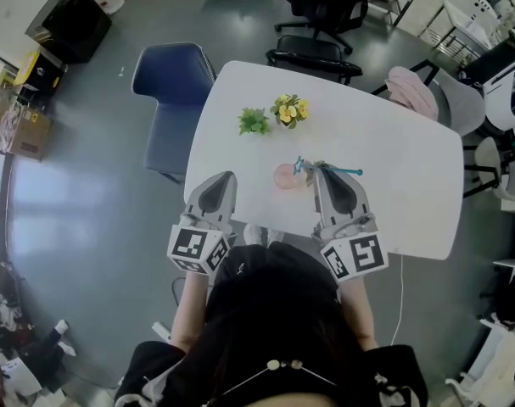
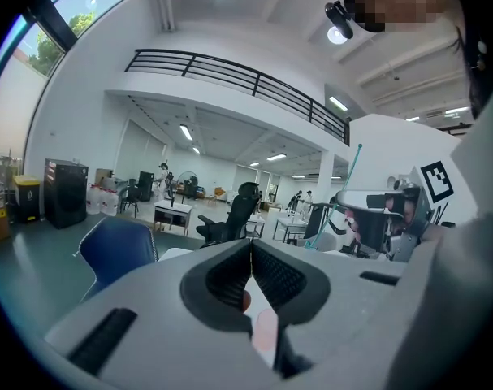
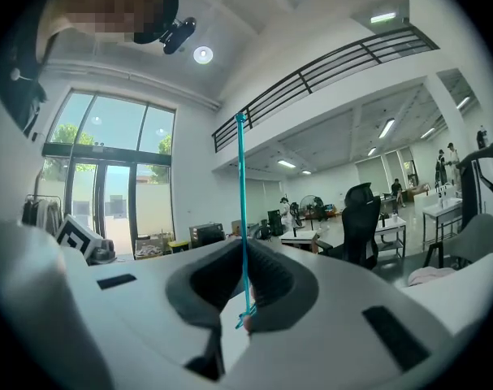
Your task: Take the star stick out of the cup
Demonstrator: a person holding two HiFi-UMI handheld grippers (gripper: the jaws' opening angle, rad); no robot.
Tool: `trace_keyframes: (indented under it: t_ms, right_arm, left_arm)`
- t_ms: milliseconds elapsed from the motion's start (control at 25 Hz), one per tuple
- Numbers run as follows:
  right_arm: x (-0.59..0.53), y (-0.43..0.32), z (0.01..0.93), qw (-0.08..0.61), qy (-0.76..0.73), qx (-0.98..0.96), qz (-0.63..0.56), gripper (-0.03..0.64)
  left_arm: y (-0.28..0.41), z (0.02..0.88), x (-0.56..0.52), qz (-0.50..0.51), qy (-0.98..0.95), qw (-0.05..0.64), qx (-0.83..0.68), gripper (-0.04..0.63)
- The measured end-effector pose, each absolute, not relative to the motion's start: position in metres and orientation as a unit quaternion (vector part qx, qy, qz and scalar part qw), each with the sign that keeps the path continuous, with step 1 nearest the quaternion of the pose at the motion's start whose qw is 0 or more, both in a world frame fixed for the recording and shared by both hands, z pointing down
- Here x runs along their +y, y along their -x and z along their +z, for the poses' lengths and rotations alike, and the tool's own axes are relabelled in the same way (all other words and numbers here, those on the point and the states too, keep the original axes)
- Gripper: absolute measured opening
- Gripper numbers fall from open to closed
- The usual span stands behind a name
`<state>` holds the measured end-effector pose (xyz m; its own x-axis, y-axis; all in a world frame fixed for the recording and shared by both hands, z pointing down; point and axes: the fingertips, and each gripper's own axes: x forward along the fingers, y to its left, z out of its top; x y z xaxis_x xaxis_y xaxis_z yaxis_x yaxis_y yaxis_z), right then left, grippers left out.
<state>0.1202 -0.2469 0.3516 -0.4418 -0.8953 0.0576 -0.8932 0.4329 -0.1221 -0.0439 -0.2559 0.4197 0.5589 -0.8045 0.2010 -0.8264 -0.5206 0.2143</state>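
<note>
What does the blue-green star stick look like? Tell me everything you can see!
The star stick is a very thin, straight teal rod, plastic-looking. The right gripper has its jaws shut on it near one end, where a small teal shape pokes out. In the head view it lies almost level above the white table, long end pointing right, short end beside the pink cup. Whether it touches the cup cannot be told.

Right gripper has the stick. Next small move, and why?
Probably raise the right gripper a little, up and away from the cup, without opening it. Its jaws are clamped on the star stick, but in the head view the stick's end sits right at the cup's rim, so clearance is unclear.
</note>
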Motion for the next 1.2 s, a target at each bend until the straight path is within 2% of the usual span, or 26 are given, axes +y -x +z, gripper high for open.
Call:
trace_keyframes:
  t_ms: [280, 1200]
  right_arm:
    - [-0.239, -0.12, 0.33, 0.01, 0.538, 0.842, -0.049, 0.021]
    - [-0.241, -0.122, 0.338, -0.009, 0.557, 0.828, -0.063, 0.02]
  left_arm:
    - [0.043, 0.416, -0.261, 0.03, -0.876, 0.141, -0.46, 0.008]
    - [0.047, 0.415, -0.271, 0.023, -0.882, 0.141, -0.449, 0.008]
